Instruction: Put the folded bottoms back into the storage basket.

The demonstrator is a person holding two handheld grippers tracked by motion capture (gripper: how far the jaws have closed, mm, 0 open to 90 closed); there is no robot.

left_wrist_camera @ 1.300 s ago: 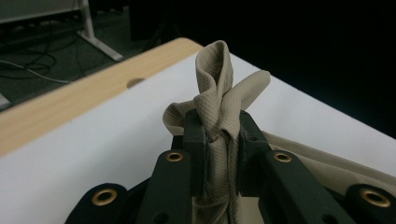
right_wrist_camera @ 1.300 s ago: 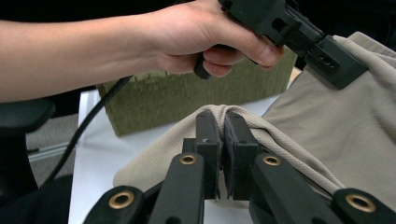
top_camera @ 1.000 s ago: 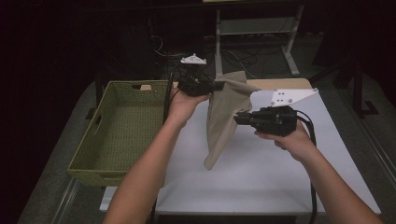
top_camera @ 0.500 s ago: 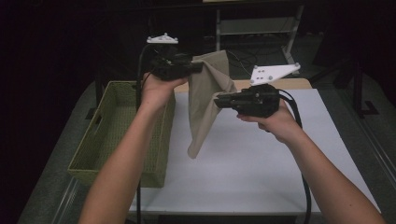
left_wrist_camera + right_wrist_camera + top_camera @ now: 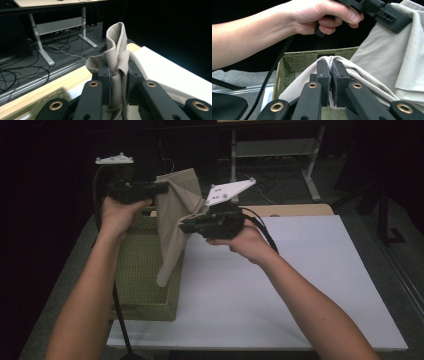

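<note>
- The left claw (image 5: 162,187) is gripping the top of a beige cloth (image 5: 175,227), its jaws pressing together on a bunched fold, as the left gripper view is confirming (image 5: 119,75).
- The right claw (image 5: 184,226) is pinching another edge of the same cloth, lower down and just beside the left one; its jaws are closing on thin fabric (image 5: 331,72).
- The cloth is hanging in the air above the near right corner of the woven basket (image 5: 137,270), its loose tail dangling over the basket's right rim.
- The basket is sitting at the left edge of the white table (image 5: 300,285).
- Judgement: the cloth is lifted and is arriving at the basket; lowering it inside and letting go with both claws are remaining.
- Risk, as judged: the tail is hanging at the rim and may be draping outside the basket.
</note>
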